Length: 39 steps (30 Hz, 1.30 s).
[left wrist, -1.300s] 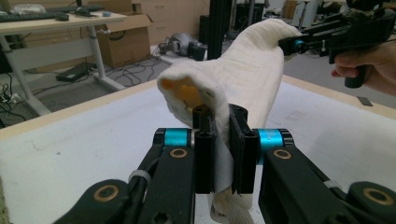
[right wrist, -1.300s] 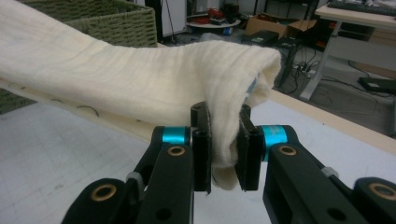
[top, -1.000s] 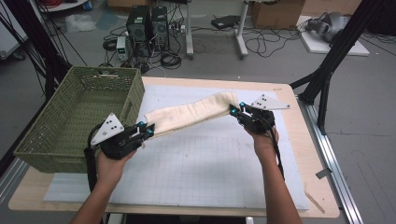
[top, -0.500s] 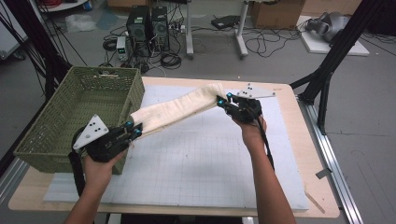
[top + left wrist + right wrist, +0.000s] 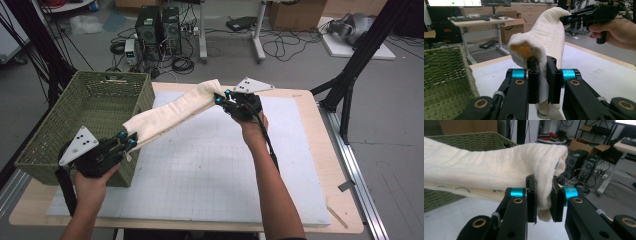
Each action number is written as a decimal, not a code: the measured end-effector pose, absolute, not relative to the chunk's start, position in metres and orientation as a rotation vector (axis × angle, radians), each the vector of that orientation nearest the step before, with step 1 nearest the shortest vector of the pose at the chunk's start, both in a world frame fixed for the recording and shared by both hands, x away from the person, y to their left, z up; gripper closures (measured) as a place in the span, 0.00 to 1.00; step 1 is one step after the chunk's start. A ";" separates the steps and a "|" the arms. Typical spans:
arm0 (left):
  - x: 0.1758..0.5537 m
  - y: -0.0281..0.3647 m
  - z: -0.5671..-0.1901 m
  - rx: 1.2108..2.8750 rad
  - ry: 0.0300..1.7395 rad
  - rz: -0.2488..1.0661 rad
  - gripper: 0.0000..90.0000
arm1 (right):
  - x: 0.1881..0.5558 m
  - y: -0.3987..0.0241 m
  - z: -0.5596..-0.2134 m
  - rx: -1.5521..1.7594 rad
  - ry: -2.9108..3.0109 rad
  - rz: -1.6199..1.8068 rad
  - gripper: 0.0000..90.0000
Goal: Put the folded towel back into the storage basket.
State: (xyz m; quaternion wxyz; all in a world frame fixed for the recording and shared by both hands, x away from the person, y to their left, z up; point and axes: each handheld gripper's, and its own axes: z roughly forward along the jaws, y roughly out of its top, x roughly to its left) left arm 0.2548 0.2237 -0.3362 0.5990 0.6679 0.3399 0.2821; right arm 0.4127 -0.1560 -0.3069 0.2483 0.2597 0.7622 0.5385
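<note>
While the person stood at the near edge of the table [image 5: 345, 220], both hands were up w/ a rolled cream towel [image 5: 170, 112] strung between the two grippers, clear of the tabletop. Nearest, the left gripper [image 5: 131, 141] sat at the front-left, just beside the near right corner of the green basket [image 5: 45, 150]; its jaws were clamped narrow on one end of the towel, cloth pinched flat between the pads, a bit of hem hanging below them in the left gripper view [image 5: 544, 110]. From there the towel ran up & away to the right, sagging slightly mid-span, passing just over the basket's right wall. Farther back, near the table's centre-rear, the right gripper [image 5: 218, 97] held the other end, jaws likewise squeezed tight on bunched cloth [image 5: 544, 195], w/ the roll's end curling over the top of the pads.

Room: white gridded mat [image 5: 210, 180] under the towel was bare, front & right parts open. Basket interior looked open too, wall top level w/ or just under the left end of the towel; can't tell if they touched. Table's far edge lay just behind the right gripper. Beyond that, floor w/ computer towers [image 5: 160, 25], cables, and black frame legs [image 5: 350, 75] at the right rear corner.
</note>
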 end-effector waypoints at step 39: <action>0.221 0.297 -0.334 1.451 0.967 0.795 0.91 | 0.468 0.004 -0.277 0.564 2.153 1.498 0.88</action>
